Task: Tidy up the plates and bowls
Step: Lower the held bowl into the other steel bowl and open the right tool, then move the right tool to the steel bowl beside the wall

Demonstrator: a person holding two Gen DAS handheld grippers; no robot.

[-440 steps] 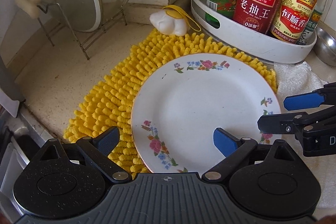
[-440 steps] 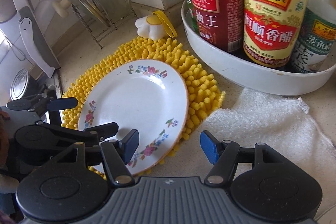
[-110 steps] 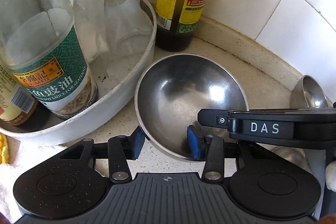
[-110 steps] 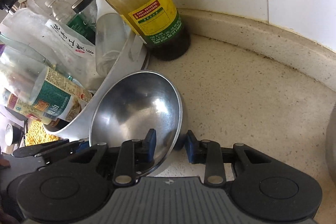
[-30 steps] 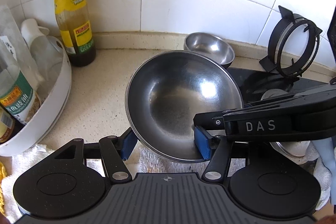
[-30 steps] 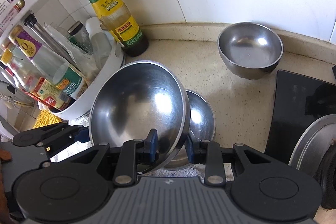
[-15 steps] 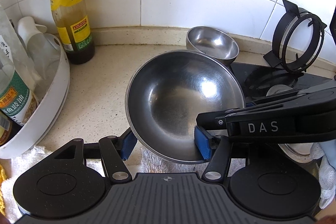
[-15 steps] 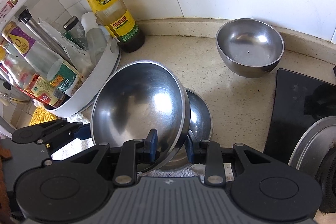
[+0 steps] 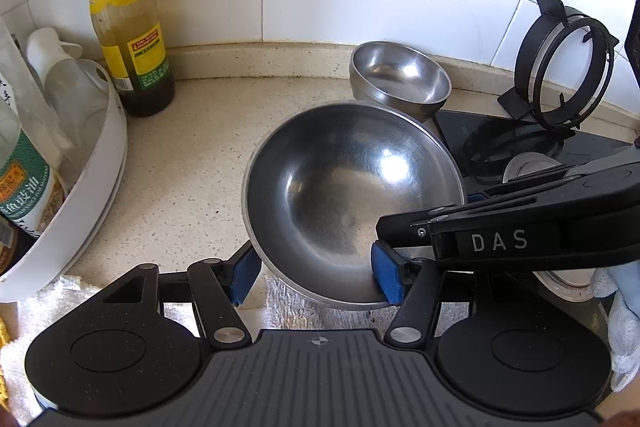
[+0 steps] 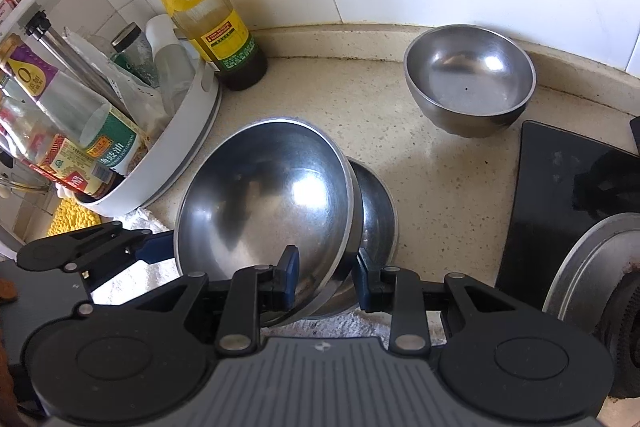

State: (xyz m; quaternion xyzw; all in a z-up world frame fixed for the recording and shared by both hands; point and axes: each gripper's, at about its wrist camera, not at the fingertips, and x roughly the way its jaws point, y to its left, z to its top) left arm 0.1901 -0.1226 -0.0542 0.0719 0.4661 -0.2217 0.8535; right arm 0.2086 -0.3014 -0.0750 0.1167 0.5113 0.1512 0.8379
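Observation:
A large steel bowl (image 9: 344,187) (image 10: 260,203) hangs tilted above the counter, held from two sides. My right gripper (image 10: 326,277) is shut on its right rim, one pad inside and one outside. My left gripper (image 9: 315,275) is half closed, its pads pressed against the bowl's near side. Right under the held bowl sits a second, shallower steel bowl (image 10: 378,211) on a white cloth. A small deep steel bowl (image 9: 400,79) (image 10: 472,79) stands by the tiled wall.
A white round rack (image 9: 100,163) (image 10: 192,123) of sauce bottles stands to the left, with a yellow-labelled bottle (image 9: 128,27) beside it. A black stove top (image 10: 560,187), a leaning pan ring (image 9: 568,67) and a steel burner rim (image 10: 588,267) are to the right.
Both grippers lifted the large bowl from beside the white rack and carried it right, over the second bowl. In the last second it has only drifted slightly.

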